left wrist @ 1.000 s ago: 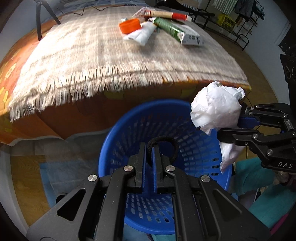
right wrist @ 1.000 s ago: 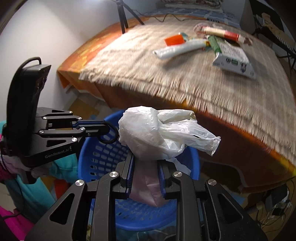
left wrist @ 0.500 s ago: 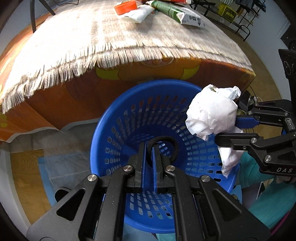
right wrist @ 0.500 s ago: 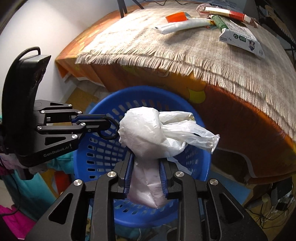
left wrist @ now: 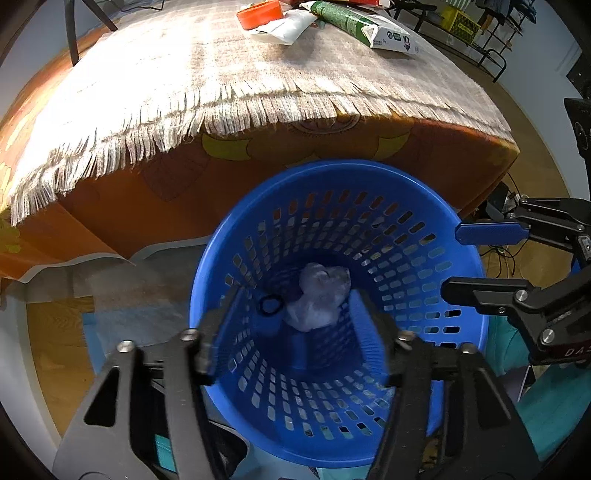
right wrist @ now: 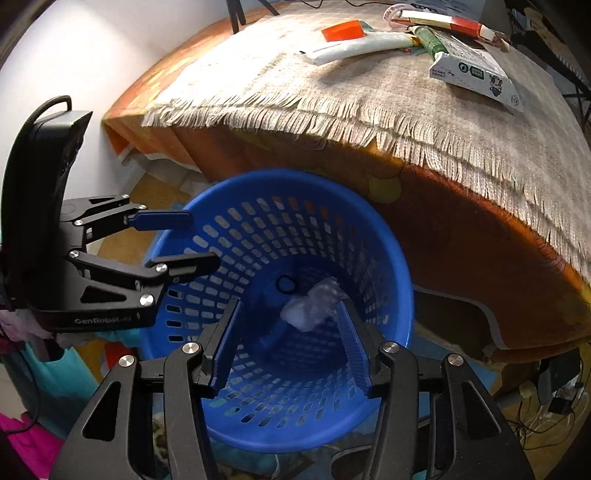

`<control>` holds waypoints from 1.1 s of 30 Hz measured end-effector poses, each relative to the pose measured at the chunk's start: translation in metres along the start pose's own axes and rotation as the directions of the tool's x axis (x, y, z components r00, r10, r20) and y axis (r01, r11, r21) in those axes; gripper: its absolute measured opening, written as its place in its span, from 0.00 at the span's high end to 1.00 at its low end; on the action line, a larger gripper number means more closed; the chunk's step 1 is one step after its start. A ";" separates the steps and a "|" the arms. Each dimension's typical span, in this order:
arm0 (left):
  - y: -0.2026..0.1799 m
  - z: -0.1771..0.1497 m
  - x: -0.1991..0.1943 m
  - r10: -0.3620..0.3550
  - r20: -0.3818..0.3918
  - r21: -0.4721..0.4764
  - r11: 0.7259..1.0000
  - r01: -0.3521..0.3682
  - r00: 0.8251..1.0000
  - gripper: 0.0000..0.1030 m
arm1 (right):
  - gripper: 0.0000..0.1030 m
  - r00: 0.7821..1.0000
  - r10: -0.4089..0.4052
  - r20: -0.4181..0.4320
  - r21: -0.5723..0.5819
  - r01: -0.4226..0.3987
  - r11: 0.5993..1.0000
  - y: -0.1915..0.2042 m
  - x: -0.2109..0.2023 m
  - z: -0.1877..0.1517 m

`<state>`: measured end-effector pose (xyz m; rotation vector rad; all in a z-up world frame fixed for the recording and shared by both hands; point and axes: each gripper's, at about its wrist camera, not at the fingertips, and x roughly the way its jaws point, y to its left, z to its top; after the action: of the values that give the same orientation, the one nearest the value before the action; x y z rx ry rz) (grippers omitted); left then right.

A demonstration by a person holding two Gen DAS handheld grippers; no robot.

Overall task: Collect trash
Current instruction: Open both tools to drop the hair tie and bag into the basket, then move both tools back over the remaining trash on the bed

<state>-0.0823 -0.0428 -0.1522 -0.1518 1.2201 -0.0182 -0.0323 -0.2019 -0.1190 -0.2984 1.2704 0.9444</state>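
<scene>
A blue perforated basket (left wrist: 332, 177) (right wrist: 280, 181) stands on the floor below the table's edge. Inside it lie a crumpled white plastic bag (left wrist: 317, 299) (right wrist: 314, 304) and a black hair tie (left wrist: 270, 305) (right wrist: 285, 284). My left gripper (left wrist: 295, 306) (right wrist: 181, 240) hangs over the basket's mouth, its jaws opening with nothing pressed between them. My right gripper (right wrist: 288, 325) (left wrist: 458, 262) hovers over the basket's right side, jaws also opening and empty; the bag shows far below between the fingers.
A table with a fringed beige cloth (left wrist: 258, 74) over an orange cover stands behind the basket. On it lie an orange-capped white tube (left wrist: 277, 22) (right wrist: 354, 44), a green-and-white packet (left wrist: 369, 29) (right wrist: 469, 62) and a red-and-white wrapper (right wrist: 443, 20). Teal fabric (left wrist: 554, 402) lies beside the basket.
Both grippers have opened. The white bag dropped from my right gripper and the black hair tie from my left; both now lie in the basket's bottom.
</scene>
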 end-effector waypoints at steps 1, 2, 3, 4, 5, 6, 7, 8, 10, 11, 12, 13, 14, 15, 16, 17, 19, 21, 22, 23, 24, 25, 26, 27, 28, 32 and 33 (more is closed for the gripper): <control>0.000 0.000 0.000 0.001 0.001 0.001 1.000 -0.001 1.000 0.39 | 0.50 1.000 -0.002 -0.001 0.002 0.002 1.000 -0.001 0.000 0.000; 0.000 0.001 -0.001 0.003 0.002 0.000 1.000 -0.003 1.000 0.39 | 0.50 1.000 -0.004 -0.001 0.004 0.004 1.000 -0.002 -0.001 0.000; 0.001 0.000 -0.001 0.003 0.003 -0.001 1.000 -0.003 1.000 0.39 | 0.50 1.000 -0.006 -0.002 0.005 0.006 1.000 -0.003 -0.001 -0.001; 0.002 0.001 -0.001 0.002 0.003 -0.003 1.000 -0.002 1.000 0.39 | 0.50 1.000 -0.009 -0.002 0.007 0.009 1.000 -0.003 -0.002 -0.001; 0.002 0.001 -0.001 0.003 0.002 -0.004 1.000 -0.003 1.000 0.39 | 0.48 1.000 -0.013 -0.002 0.009 0.013 1.000 -0.004 -0.002 -0.001; 0.002 0.001 -0.001 0.003 0.002 -0.004 1.000 -0.003 1.000 0.39 | 0.47 1.000 -0.014 -0.002 0.012 0.014 1.000 -0.004 -0.003 0.000; 0.002 0.001 -0.001 0.005 0.001 -0.004 1.000 -0.005 1.000 0.38 | 0.45 1.000 -0.016 -0.001 0.015 0.016 1.000 -0.005 -0.003 0.000; 0.002 0.002 0.000 0.005 -0.002 -0.004 1.000 -0.005 1.000 0.38 | 0.43 1.000 -0.018 0.001 0.017 0.018 1.000 -0.005 -0.004 0.001; 0.003 0.003 0.000 0.005 -0.002 -0.005 1.000 -0.005 1.000 0.38 | 0.42 1.000 -0.026 0.006 0.022 0.026 0.999 -0.006 -0.006 0.002; 0.003 0.004 -0.001 0.005 0.000 -0.005 1.000 -0.005 1.000 0.38 | 0.41 1.000 -0.029 0.011 0.026 0.029 0.999 -0.007 -0.008 0.003; 0.002 0.005 -0.001 0.005 0.002 -0.005 1.000 -0.005 1.000 0.38 | 0.41 0.999 -0.033 0.012 0.030 0.033 0.999 -0.008 -0.009 0.004; 0.003 0.007 -0.002 0.006 0.006 -0.005 1.000 -0.006 1.000 0.38 | 0.40 0.999 -0.036 0.017 0.038 0.035 0.999 -0.010 -0.011 0.006; 0.004 0.010 -0.004 0.008 0.013 -0.008 1.000 -0.008 1.000 0.38 | 0.37 0.999 -0.038 0.024 0.048 0.037 0.998 -0.012 -0.014 0.008; 0.005 0.013 -0.005 0.009 0.017 -0.011 1.000 -0.009 1.000 0.38 | 0.35 0.999 -0.041 0.031 0.055 0.039 0.998 -0.013 -0.016 0.009; 0.006 0.016 -0.007 0.010 0.022 -0.015 1.000 -0.010 1.000 0.38 | 0.33 0.998 -0.046 0.040 0.063 0.043 0.997 -0.014 -0.019 0.011; 0.009 0.021 -0.010 0.011 0.030 -0.022 1.000 -0.011 0.999 0.38 | 0.32 0.997 -0.050 0.051 0.069 0.046 0.997 -0.016 -0.022 0.013; 0.012 0.029 -0.014 0.014 0.043 -0.034 0.999 -0.013 0.999 0.38 | 0.32 0.996 -0.057 0.068 0.084 0.051 0.995 -0.020 -0.027 0.017; 0.017 0.040 -0.020 0.019 0.062 -0.047 0.999 -0.016 0.998 0.38 | 0.32 0.994 -0.068 0.084 0.099 0.059 0.993 -0.024 -0.032 0.022; 0.019 0.046 -0.023 0.020 0.069 -0.052 0.999 -0.016 0.997 0.38 | 0.32 0.993 -0.073 0.092 0.108 0.063 0.992 -0.027 -0.035 0.025; 0.022 0.053 -0.027 0.019 0.079 -0.059 0.998 -0.014 0.997 0.38 | 0.32 0.992 -0.074 0.100 0.115 0.062 0.991 -0.031 -0.038 0.028; 0.024 0.058 -0.029 0.016 0.084 -0.066 0.998 -0.011 0.996 0.38 | 0.32 0.991 -0.073 0.110 0.125 0.059 0.990 -0.035 -0.041 0.031; 0.026 0.063 -0.032 0.012 0.089 -0.073 0.997 -0.006 0.996 0.38 | 0.32 0.990 -0.074 0.119 0.133 0.058 0.989 -0.038 -0.044 0.034; 0.028 0.071 -0.035 0.008 0.096 -0.077 0.997 -0.001 0.995 0.38 | 0.32 0.988 -0.079 0.132 0.141 0.060 0.988 -0.041 -0.048 0.037; 0.029 0.077 -0.037 0.008 0.101 -0.076 0.997 0.000 0.995 0.38 | 0.32 0.987 -0.082 0.139 0.144 0.062 0.988 -0.043 -0.050 0.039; 0.031 0.082 -0.039 0.010 0.106 -0.071 0.997 -0.002 0.994 0.38 | 0.32 0.982 -0.102 0.161 0.157 0.077 0.985 -0.046 -0.054 0.042; 0.032 0.109 -0.044 0.020 0.131 -0.053 0.999 -0.013 0.991 0.37 | 0.32 0.970 -0.133 0.205 0.182 0.096 0.979 -0.063 -0.069 0.051; 0.033 0.113 -0.044 0.021 0.135 -0.053 0.999 -0.014 0.991 0.35 | 0.32 0.967 -0.136 0.216 0.193 0.094 0.977 -0.066 -0.072 0.055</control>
<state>0.0065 0.0057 -0.0770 -0.1846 1.0868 0.0383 0.0540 -0.2364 -0.0560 -0.1152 1.1055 0.7343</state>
